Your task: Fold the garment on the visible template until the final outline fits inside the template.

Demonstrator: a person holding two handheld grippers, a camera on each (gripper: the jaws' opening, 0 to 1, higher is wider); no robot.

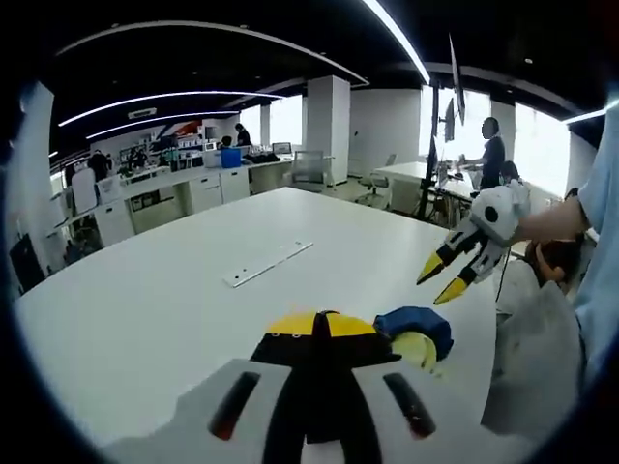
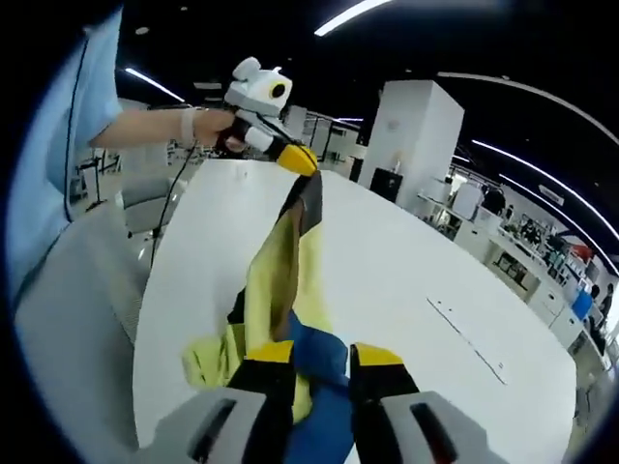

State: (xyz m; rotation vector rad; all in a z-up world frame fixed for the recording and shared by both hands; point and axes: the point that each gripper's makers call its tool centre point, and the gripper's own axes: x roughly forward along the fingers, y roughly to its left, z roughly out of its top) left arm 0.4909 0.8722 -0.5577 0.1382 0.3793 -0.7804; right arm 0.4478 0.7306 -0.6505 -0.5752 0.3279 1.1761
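White table (image 2: pixel 406 280); no legible writing; left tongs (image 2: pixel 302 160) seemingly pinching garment (image 2: pixel 280 290).

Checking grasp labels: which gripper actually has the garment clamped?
The left gripper: its jaws are shut on the yellow-and-blue garment, which hangs from it. The right gripper has its jaws open.
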